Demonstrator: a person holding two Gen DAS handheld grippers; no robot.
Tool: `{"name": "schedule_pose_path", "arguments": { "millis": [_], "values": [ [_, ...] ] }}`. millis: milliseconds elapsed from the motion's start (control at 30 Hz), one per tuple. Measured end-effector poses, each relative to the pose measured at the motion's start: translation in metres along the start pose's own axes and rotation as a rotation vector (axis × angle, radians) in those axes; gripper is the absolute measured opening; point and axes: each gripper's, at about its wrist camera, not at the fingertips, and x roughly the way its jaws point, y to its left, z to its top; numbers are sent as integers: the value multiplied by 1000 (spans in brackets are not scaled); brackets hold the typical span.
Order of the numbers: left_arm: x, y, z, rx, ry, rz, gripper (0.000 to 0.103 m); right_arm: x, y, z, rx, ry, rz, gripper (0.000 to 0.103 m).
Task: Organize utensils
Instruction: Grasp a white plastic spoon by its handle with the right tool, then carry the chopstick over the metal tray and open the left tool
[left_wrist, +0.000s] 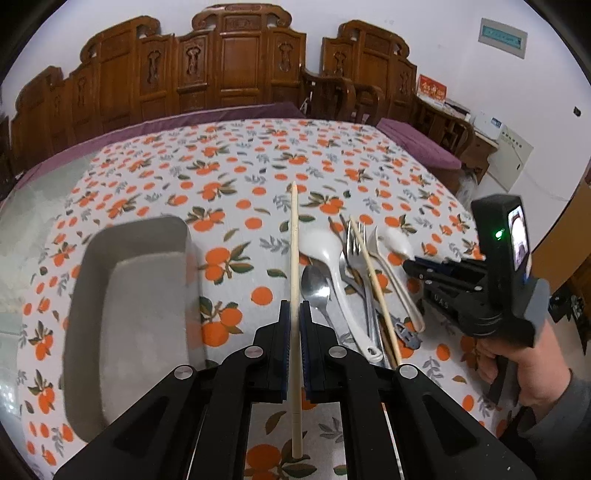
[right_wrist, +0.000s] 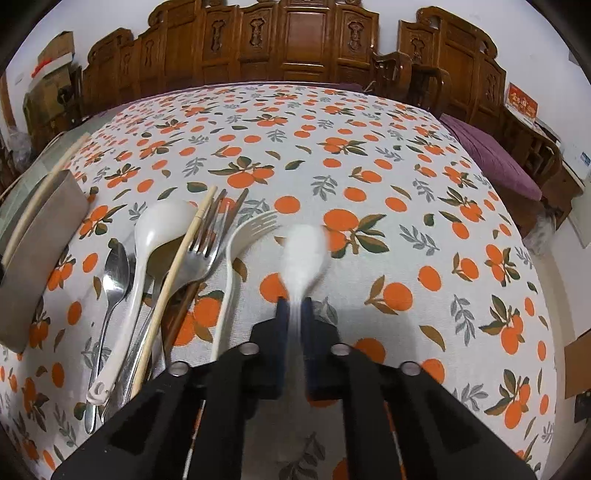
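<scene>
- Chopstick (left_wrist: 294, 258) in our left gripper (left_wrist: 294, 325): the pads are closed on its shaft partway along, with a long length ahead of them and a shorter length behind.
- White spoon (right_wrist: 304, 251) in our right gripper (right_wrist: 295, 314): the fingers are clamped on its handle and the bowl points away from us; the spoon is blurred, so we cannot tell whether it has left the tablecloth (right_wrist: 369, 166).
- Grey tray (left_wrist: 125, 314) lies just left of the held chopstick and appears empty; we judge it the likely place for sorted pieces.
- Remaining pile between the two grippers: a white ladle (right_wrist: 147, 236), a metal spoon (right_wrist: 116, 266), a metal fork (right_wrist: 203, 254), a white plastic fork (right_wrist: 240, 243) and a second chopstick (right_wrist: 177, 266), overlapping one another.
- Risk one: a thin round stick held at one point may pivot or slide through the pads if we swing it quickly.
- Risk two: the spoon sits just beside the plastic fork, so a sideways drag could snag it and scatter the pile.
- Risk three: the long forward end of the chopstick could strike the tray wall on the way over.
- Room: the cloth beyond and to the right of the pile is bare and wide; wooden chairs (right_wrist: 295, 44) stand well apart at the far edge.
</scene>
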Motion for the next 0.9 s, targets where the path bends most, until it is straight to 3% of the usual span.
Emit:
{"name": "schedule_pose_path", "arguments": {
  "millis": [433,900],
  "values": [
    [-24,13,9,9,-20,37,4,-32,0,6,27,-68,57,8],
    [-25,65,10,-12,1,96,4,-65,32,2,-42,-128,150,8]
  ]
}}
